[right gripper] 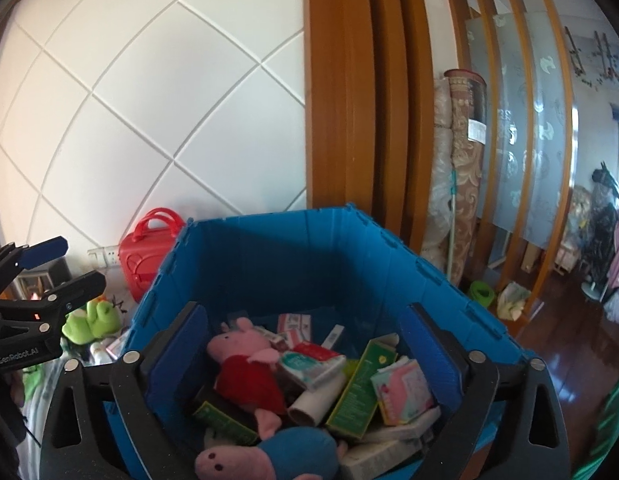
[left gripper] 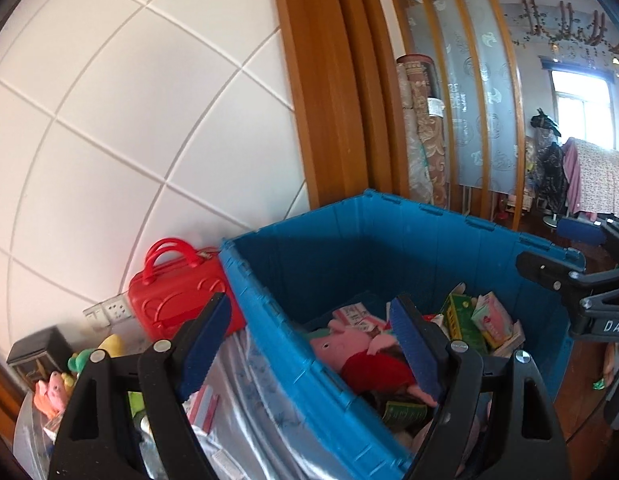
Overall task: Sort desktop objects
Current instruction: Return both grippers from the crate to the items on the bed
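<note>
Blue crate [right gripper: 309, 264] fills both views, already holding boxes and two pig plushes; pink pig [right gripper: 245, 360] in red dress lies near the left wall. Red case [left gripper: 177, 296] stands outside, touching the crate's left side. Right gripper [right gripper: 305, 360] hangs over the crate, fingers wide apart, nothing between them: reads as a drop just done. Left gripper [left gripper: 305, 344] straddles the crate rim, fingers apart, empty. Next: swing back to the frog [right gripper: 93, 320] and clutter on the desk, pick one.

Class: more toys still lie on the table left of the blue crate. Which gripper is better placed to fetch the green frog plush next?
Probably left: the left gripper hangs open at the crate's left wall, table-side, while the right gripper is open over its contents, farther from the green frog plush.
</note>
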A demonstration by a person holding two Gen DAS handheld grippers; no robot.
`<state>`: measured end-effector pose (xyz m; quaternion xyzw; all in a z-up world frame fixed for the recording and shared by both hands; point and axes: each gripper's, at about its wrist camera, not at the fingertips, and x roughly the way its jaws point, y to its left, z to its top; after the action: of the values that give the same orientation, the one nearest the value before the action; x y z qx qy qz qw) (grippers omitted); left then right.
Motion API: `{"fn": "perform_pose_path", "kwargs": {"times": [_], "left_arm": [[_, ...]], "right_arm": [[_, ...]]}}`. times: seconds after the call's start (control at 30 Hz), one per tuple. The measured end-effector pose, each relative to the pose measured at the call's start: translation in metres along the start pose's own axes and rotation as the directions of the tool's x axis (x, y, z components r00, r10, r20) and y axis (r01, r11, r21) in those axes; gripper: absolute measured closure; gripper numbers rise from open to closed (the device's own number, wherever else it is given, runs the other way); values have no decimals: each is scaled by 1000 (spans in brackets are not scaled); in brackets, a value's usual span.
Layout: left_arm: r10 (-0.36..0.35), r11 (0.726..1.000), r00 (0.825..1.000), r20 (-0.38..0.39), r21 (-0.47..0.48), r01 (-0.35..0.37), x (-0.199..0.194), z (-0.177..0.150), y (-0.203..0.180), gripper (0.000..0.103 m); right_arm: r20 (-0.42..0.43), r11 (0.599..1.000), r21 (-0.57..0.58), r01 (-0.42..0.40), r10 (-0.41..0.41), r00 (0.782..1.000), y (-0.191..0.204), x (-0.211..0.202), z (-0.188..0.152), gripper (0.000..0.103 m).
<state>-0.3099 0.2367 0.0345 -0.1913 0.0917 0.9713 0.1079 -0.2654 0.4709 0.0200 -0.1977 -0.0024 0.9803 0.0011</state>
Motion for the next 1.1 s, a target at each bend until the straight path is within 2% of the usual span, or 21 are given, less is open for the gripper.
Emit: {"fn": "perform_pose_path", "kwargs": {"times": [0.2,0.4,0.63,0.9,1.1], "left_arm": [[81,996,997,-20,-47,-82,-23,-26,23,22],[192,977,981,-34,-83,-195,-49,-52,50,22],[281,948,957,-76,-134,-289,-74,-87,86,22],[383,905,919,-94,-160,-394,-119,-124,142,22],[438,881,891,-121,-138,-452,-148,-150,183,22]], "right_arm": [[15,999,-28,-38,38,999,17,-7,-3,1],[32,994,-54,-93,95,995,39,-15,-3,0],[48,983,-94,-160,165,985,76,-27,-2,0],[55,967,-122,-223,231,971,133,-52,-7,0],[44,958,-128,-257,265,963,181,-64,-15,0]]}}
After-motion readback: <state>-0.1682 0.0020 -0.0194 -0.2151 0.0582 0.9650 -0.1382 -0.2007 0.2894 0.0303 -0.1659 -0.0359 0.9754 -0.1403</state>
